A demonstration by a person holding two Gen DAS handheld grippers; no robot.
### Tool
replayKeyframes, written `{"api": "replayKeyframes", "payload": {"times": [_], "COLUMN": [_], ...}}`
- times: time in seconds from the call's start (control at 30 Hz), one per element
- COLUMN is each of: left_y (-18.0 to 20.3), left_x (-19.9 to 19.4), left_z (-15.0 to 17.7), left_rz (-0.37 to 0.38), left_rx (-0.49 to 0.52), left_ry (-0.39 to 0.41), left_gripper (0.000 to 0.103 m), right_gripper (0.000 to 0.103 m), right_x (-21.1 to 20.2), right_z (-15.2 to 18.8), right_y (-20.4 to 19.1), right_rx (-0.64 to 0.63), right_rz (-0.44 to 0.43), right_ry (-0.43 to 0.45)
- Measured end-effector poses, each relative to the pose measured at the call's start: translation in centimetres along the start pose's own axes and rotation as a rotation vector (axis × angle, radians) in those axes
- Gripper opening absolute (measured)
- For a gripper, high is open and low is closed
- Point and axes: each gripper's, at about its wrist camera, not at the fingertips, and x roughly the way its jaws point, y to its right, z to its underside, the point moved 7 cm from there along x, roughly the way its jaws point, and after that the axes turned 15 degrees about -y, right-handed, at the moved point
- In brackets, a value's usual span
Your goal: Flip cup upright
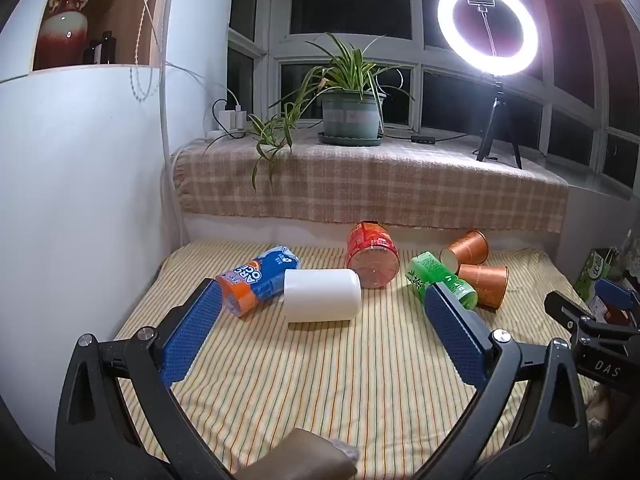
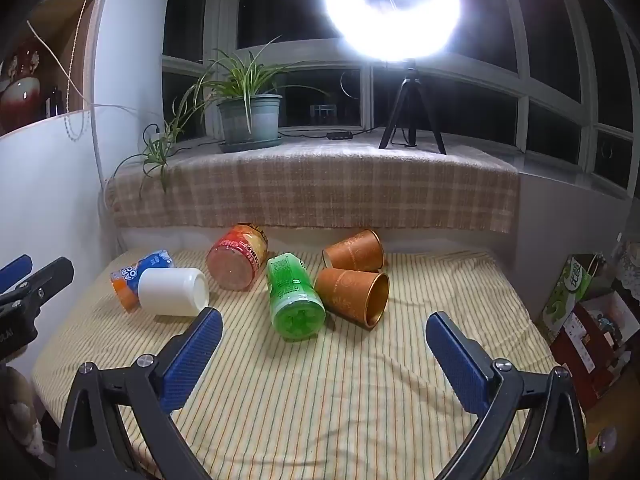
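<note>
Several cups lie on their sides on the striped cloth (image 1: 320,380): a white cup (image 1: 322,295) (image 2: 173,292), a blue-orange Oreo cup (image 1: 256,284) (image 2: 138,274), a red cup (image 1: 372,255) (image 2: 237,258), a green cup (image 1: 442,278) (image 2: 295,298), and two copper paper cups (image 1: 482,280) (image 1: 466,249) (image 2: 354,294) (image 2: 354,250). My left gripper (image 1: 324,332) is open and empty, just short of the white cup. My right gripper (image 2: 324,352) is open and empty, just short of the green cup and near copper cup.
A checked cloth covers the window ledge (image 1: 372,184) behind, with a potted plant (image 1: 352,108) and a ring light on a tripod (image 1: 490,32). A white wall (image 1: 80,180) stands at the left. Boxes (image 2: 580,312) sit to the right of the table.
</note>
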Motion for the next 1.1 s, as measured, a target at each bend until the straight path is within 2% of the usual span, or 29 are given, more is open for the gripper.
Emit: {"api": "replayKeyframes", "payload": {"times": [1.1], "left_y": [-0.6], "left_x": [0.6], "left_z": [0.8], "left_rz": [0.003], "left_rx": [-0.018], "left_ry": [-0.016], "left_gripper": [0.102], "right_gripper": [0.103], "right_x": [-0.3], "right_z": [-1.3], "right_y": [-0.6], "right_rx": [-0.006], "right_rz": [0.021], "right_ry": [0.028]}}
